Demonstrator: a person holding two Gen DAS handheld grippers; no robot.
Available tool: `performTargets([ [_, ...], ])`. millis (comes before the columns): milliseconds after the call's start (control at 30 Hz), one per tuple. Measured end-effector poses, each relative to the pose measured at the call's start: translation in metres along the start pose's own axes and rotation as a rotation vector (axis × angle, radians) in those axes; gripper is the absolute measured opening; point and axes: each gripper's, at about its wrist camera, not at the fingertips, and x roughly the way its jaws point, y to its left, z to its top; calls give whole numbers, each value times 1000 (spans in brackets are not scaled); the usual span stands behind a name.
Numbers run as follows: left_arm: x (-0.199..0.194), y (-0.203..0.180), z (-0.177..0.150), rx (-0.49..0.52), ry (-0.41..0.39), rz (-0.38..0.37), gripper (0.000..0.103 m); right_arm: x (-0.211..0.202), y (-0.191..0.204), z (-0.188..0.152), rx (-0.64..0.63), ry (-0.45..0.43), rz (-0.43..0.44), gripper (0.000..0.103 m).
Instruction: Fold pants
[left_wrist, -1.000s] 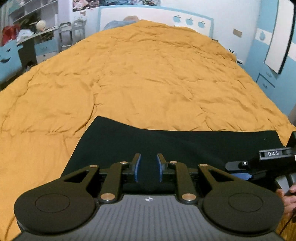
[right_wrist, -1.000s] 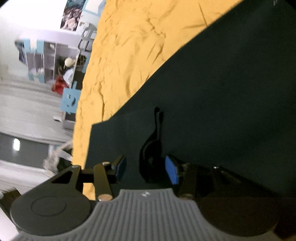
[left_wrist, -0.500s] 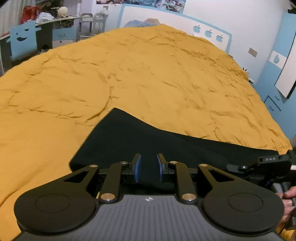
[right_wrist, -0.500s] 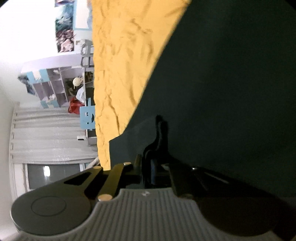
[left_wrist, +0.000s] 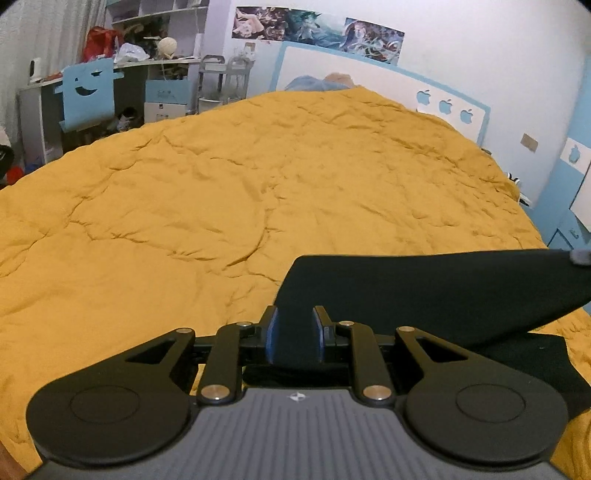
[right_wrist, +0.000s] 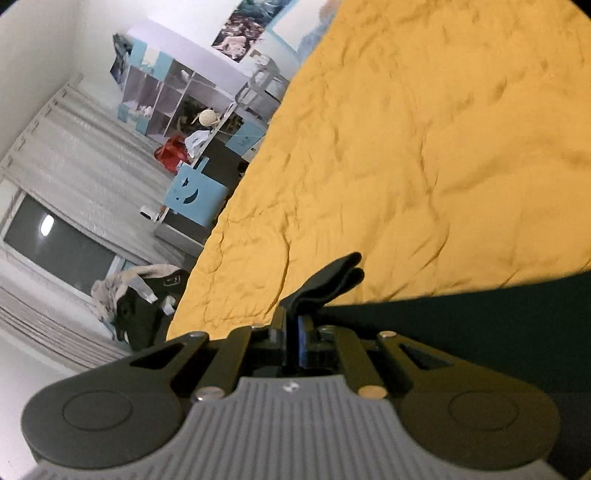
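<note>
I had the left gripper clenched on the black pants; the cloth filled the gap between its blue pads and rose from there as a lifted panel that stretched away to the right, raised off the orange bedspread; a lower layer of the same pants lay flat on the bedspread beneath that panel, at the right of the left wrist view. I had the right gripper pinched nearly closed on a doubled fold of the pants; the fold stuck out past the fingertips as two rounded layers; the rest of the dark cloth ran off to the right in the right wrist view, which was tilted. At the right edge of the left wrist view a small grey part showed at the far corner of the lifted panel; I could not tell what it was. Beyond the bed I noted a blue chair back with a face cut-out, cluttered shelves, a white headboard; grey curtains in the right wrist view.
</note>
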Motion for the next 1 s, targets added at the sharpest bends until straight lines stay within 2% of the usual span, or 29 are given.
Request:
performTargets([
  [167,17,-18,0,29,23,-47,23,-67,-20,25,-31,6,-92,1],
  [300,36,-39,-3,57,47,-89,22,-104,-66,35,-13,47,-175,1],
  [367,49,-49,-6,78,61,-105,22,-109,-100,34,3,73,-257,1],
  [433,61,-58,-11,98,81,-106,22,-108,-144,28,80,99,-322,1],
  [533,80,-67,-21,118,129,-104,20,-104,-187,15,143,105,-359,1],
  [667,91,-66,-27,117,159,-74,20,-96,-192,11,100,102,-388,1],
  [800,85,-61,-23,94,140,-79,20,-125,-153,14,-58,-11,-278,0],
  [867,86,-60,-22,92,138,-77,20,-121,-145,7,-158,-6,-377,0],
  [933,91,-62,-22,96,151,-71,20,-98,-172,-4,-137,82,-501,0],
  [1000,94,-63,-24,92,161,-59,20,-86,-198,-17,-102,108,-544,0],
])
